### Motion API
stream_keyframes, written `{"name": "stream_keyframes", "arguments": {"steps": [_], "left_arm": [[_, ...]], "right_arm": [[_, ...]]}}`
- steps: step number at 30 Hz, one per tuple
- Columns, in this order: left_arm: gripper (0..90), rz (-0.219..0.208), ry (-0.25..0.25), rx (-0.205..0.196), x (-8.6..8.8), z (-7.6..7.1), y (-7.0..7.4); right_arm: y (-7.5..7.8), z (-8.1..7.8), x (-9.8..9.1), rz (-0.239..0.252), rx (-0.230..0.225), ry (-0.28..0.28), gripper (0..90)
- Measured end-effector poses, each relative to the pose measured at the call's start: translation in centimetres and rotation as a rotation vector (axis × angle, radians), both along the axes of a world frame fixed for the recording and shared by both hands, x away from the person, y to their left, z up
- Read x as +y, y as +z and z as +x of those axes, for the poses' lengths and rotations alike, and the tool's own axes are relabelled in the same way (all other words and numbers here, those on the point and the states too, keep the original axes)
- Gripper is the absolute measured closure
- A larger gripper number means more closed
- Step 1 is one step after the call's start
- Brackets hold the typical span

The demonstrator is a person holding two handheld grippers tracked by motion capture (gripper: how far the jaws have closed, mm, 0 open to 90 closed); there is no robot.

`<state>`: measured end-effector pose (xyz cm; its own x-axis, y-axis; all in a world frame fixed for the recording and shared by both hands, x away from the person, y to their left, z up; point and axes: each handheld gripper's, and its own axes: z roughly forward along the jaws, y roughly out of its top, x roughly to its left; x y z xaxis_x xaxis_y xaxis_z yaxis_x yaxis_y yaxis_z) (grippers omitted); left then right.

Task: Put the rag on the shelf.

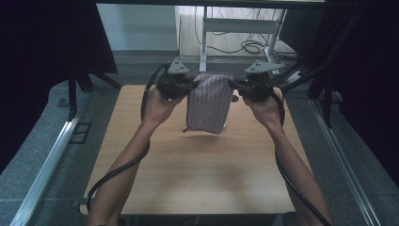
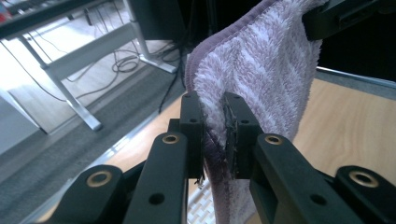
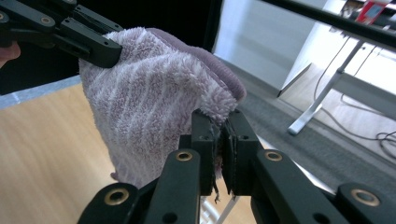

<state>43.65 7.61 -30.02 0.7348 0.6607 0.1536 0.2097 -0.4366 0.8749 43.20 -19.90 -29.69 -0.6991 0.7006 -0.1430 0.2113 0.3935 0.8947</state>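
Here you have the striped towel (image 1: 209, 102) hanging in the air above the wooden table (image 1: 197, 174), stretched between your two grippers. Its long axis runs top to bottom: the top edge is pulled roughly level from one gripper to the other, and the cloth drops straight down from it, so the lower end points at the tabletop. In the high view that lower end sits over the far half of the table, and whether it touches the wood you cannot tell from there.

Your left gripper (image 1: 192, 85) is clenched on the towel's upper left corner; in the left gripper view its jaws (image 2: 215, 135) pinch a fold of the pile between the pads, with the cloth rising past them and running up and to the right to the other gripper (image 2: 327, 18). Your right gripper (image 1: 234, 84) is clamped on the upper right corner in the same way; in the right gripper view the jaws (image 3: 219, 149) are pressed together on the towel's hemmed edge, and the cloth spreads away to the upper left, where the left gripper (image 3: 93, 44) holds it.

So the towel lies between the two grippers and below them, both gripping at about the same height, with the jaws of each pointing inward toward the other.
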Motion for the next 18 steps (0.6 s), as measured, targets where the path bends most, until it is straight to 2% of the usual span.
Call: {"name": "stream_keyframes", "arguments": {"steps": [6, 11, 18], "left_arm": [[79.0, 0.012, 0.020, -0.023, -0.2, 1.3, 1.8], [78.9, 0.008, 0.034, -0.028, -0.1, 2.3, 2.6], [78.7, -0.028, 0.064, -0.042, 0.1, 4.0, 3.1]], "right_arm": [[1.9, 1.2, 0.3, 0.005, -0.031, -0.021, 83.6], [2.9, 2.2, 0.6, 0.006, -0.045, -0.035, 83.5], [3.8, 3.9, 1.2, -0.015, -0.069, -0.067, 83.3]]}}
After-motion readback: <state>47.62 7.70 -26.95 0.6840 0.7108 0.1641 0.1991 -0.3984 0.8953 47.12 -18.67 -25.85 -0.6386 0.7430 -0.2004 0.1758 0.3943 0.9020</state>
